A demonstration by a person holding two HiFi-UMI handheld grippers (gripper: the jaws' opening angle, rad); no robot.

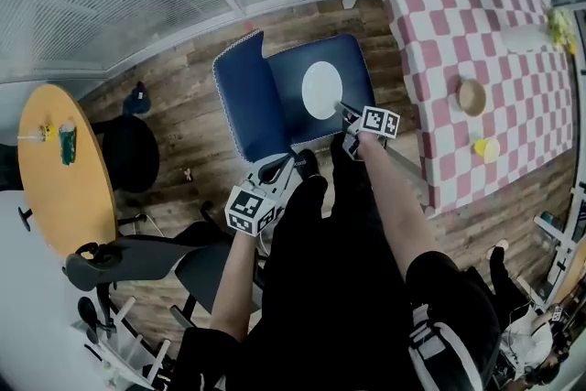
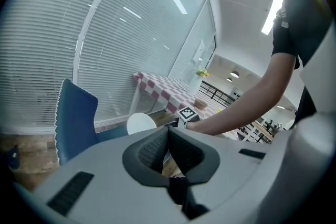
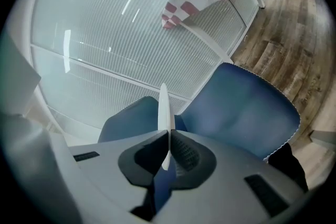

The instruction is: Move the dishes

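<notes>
A round white plate (image 1: 320, 90) hangs over the seat of a blue chair (image 1: 259, 101), and my right gripper (image 1: 347, 112) is shut on its right rim. The right gripper view shows the plate (image 3: 164, 105) edge-on, standing up between the pinched jaws of the right gripper (image 3: 168, 136), with the blue chair (image 3: 236, 113) behind it. My left gripper (image 1: 275, 168) hovers near the chair's front edge, left of and nearer than the plate. Its jaws (image 2: 168, 131) are shut with nothing in them. From there the plate (image 2: 140, 123) and the right gripper's marker cube (image 2: 187, 114) are visible.
A table with a red-and-white checked cloth (image 1: 485, 23) stands to the right, bearing a brown bowl (image 1: 471, 96) and a small yellow thing (image 1: 485, 149). A round yellow table (image 1: 50, 179) and a dark office chair (image 1: 137, 261) are at the left. The floor is wood.
</notes>
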